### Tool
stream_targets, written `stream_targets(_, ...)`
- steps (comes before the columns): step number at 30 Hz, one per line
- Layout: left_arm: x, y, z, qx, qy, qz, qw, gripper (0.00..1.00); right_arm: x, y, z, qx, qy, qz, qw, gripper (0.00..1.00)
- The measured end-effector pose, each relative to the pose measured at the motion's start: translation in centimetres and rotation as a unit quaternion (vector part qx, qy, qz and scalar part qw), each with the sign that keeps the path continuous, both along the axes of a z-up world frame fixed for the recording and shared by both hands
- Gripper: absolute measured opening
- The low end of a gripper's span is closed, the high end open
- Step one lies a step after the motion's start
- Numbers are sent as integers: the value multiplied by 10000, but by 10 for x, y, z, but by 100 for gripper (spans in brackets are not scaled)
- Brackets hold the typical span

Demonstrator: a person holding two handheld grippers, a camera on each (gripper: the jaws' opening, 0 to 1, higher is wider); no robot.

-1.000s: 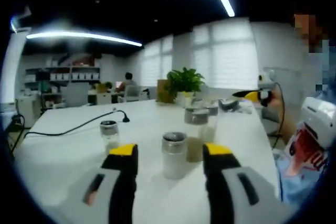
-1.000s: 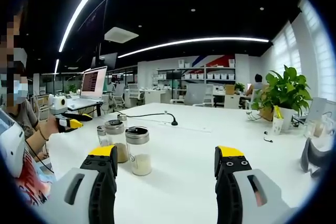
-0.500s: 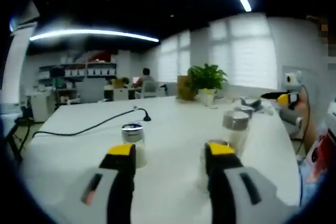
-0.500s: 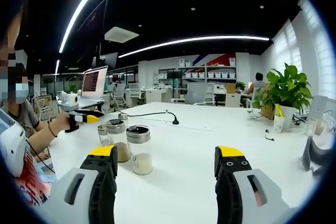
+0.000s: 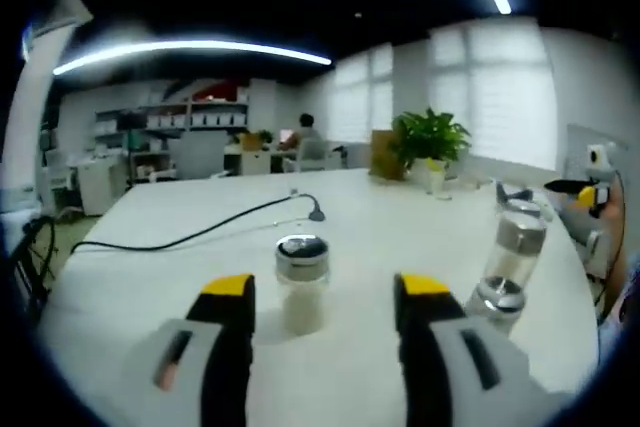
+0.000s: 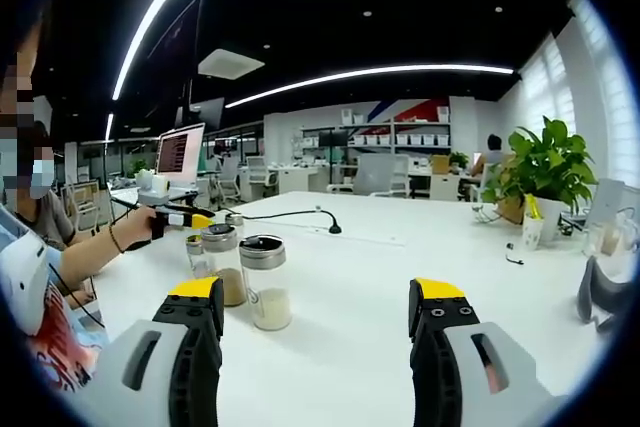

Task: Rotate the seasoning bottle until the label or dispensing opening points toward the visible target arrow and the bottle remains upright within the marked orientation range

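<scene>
Left gripper (image 5: 325, 292): jaws spread wide, yellow-tipped, nothing between the pads. A seasoning bottle (image 5: 301, 283) with a metal cap stands upright on the white counter (image 5: 150, 277), just beyond the tips and in line with the gap between the jaws, a little toward the left jaw. It is not touched by either jaw. A second, taller clear bottle (image 5: 513, 252) stands upright to the right, outside the right jaw, with a lower capped jar (image 5: 497, 302) near its foot. A black cable (image 5: 200, 229) runs across the far counter. A potted plant (image 5: 430, 142) stands at the far right edge.

Right gripper (image 6: 317, 312): jaws spread wide, holding nothing. In this view a cluster of bottles stands upright on the counter to the left of the gap, beyond the left jaw tip: the nearest capped bottle (image 6: 264, 282) with pale contents, a second (image 6: 221, 265) with brownish contents just beside it on the left, and a smaller one (image 6: 196, 255) behind. None lies between the jaws. The person's hand (image 6: 135, 229) reaches in from the left, carrying the other gripper above the cluster.

No arrow or marking can be made out on the counter.
</scene>
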State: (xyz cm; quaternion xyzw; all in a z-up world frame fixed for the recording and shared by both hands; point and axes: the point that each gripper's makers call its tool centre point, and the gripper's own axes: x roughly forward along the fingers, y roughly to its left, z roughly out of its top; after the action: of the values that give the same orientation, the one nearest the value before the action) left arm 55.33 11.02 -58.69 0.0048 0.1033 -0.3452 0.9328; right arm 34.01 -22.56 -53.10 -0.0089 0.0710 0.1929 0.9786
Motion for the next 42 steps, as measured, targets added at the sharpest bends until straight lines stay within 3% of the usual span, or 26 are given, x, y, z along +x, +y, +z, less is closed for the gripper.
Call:
stream_targets(10,28,-6,-28,344,264,209,9988,60,0,0,-1,-3,24,1,10000,78)
stream_targets(13,36,-11,-27,406,-11,199,9990,67,0,-1,-2,-7,31,-13,10000,78)
stream_targets(16,41,-16,-30,574,-67,223,9981,67,0,-3,-3,15,56,-33,10000,78)
stream_targets(23,50,-22,-36,314,49,298,9990,71,1,-3,-5,12,76,-23,10000,78)
stream_targets(30,57,-21,-36,297,-105,353,9989,63,1,-4,-6,23,100,-41,9999,78)
stream_targets(35,59,-21,-41,311,-53,348,9989,57,1,-4,-5,22,90,-45,9999,78)
stream_targets(39,58,-24,-46,474,-149,280,9984,57,1,-4,-6,30,104,-44,9999,78)
stream_targets(42,58,-25,-44,560,-253,254,9978,49,1,-4,-6,31,116,-47,9999,78)
